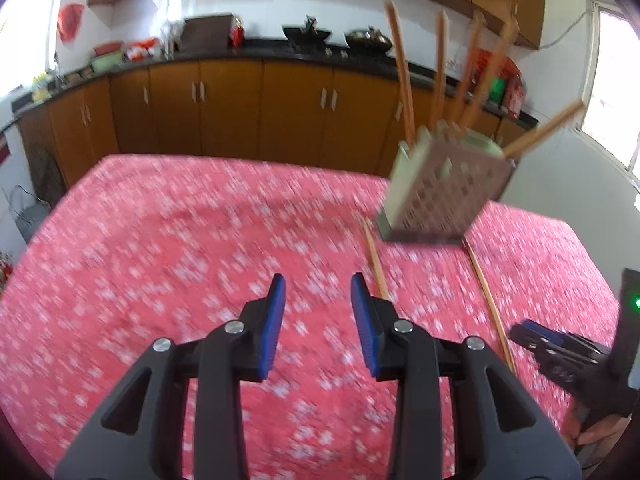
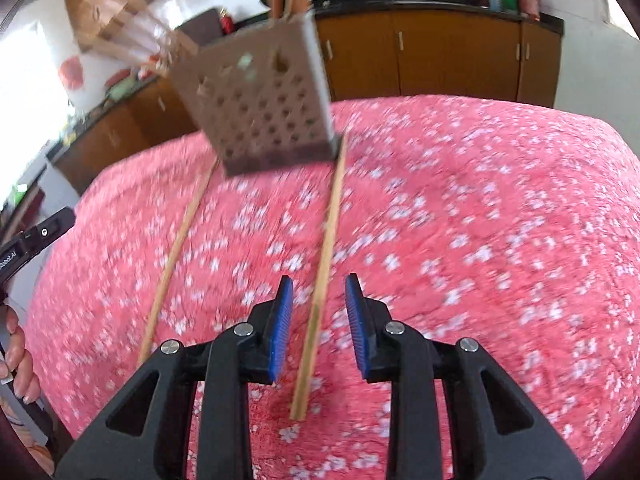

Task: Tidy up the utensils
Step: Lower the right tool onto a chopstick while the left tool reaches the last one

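Observation:
A perforated beige utensil holder point(image 1: 444, 188) stands on the pink floral tablecloth point(image 1: 180, 240) with several wooden chopsticks leaning out of it. Two loose chopsticks lie on the cloth in front of it. My left gripper point(image 1: 318, 280) is open with nothing between its blue pads. The nearer chopstick point(image 1: 376, 256) runs just right of it, and the other chopstick point(image 1: 490, 304) lies farther right beside my right gripper point(image 1: 524, 334). In the right wrist view my right gripper point(image 2: 319, 280) is open, and one chopstick point(image 2: 326, 240) lies between its pads untouched. The second chopstick point(image 2: 176, 256) lies to the left, below the holder point(image 2: 264, 108).
Brown kitchen cabinets point(image 1: 240, 108) under a dark counter with pots and jars line the far wall behind the table. A window point(image 1: 612, 92) is at the right. The left gripper's body point(image 2: 24, 248) and a hand point(image 2: 16, 360) show at the left edge.

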The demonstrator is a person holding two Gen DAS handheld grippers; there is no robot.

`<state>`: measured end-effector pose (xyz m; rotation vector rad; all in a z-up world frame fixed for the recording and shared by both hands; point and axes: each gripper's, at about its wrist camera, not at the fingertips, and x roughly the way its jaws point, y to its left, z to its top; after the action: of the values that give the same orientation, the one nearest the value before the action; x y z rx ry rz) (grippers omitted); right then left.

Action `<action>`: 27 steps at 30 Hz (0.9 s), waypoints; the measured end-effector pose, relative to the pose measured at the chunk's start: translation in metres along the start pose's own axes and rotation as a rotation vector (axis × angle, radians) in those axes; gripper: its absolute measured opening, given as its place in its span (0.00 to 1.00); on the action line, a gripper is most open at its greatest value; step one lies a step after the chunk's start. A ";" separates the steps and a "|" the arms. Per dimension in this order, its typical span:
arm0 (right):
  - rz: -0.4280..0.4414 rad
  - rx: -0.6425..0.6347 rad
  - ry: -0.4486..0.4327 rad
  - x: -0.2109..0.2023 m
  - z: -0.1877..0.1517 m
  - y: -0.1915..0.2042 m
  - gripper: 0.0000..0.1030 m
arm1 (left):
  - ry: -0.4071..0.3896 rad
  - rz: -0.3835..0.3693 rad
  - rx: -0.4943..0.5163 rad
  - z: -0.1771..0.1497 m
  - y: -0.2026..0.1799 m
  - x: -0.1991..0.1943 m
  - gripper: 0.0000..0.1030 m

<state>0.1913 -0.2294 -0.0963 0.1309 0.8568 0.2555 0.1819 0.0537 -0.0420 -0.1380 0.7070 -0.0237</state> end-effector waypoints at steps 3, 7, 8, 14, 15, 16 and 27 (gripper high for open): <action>-0.034 -0.016 0.023 0.008 -0.003 0.003 0.17 | 0.029 -0.029 0.022 -0.014 -0.011 0.009 0.34; -0.063 0.017 0.012 0.010 -0.002 -0.007 0.08 | 0.073 -0.062 0.044 -0.028 -0.028 0.022 0.34; -0.083 0.038 0.006 0.009 -0.001 -0.013 0.08 | 0.082 -0.066 0.046 -0.029 -0.030 0.025 0.34; -0.147 0.157 -0.014 0.002 0.005 -0.053 0.08 | 0.137 -0.060 0.078 -0.040 -0.053 0.044 0.33; -0.151 0.158 -0.014 0.001 0.005 -0.056 0.08 | 0.146 -0.050 0.086 -0.041 -0.055 0.048 0.33; -0.150 0.159 -0.014 0.001 0.004 -0.057 0.08 | 0.155 -0.035 0.098 -0.043 -0.058 0.052 0.29; -0.140 0.105 -0.012 0.006 0.008 -0.048 0.08 | 0.175 0.094 0.044 -0.027 -0.017 0.080 0.08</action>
<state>0.2091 -0.2743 -0.1059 0.1694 0.8632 0.0784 0.2252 0.0278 -0.1116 -0.0605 0.8869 0.0391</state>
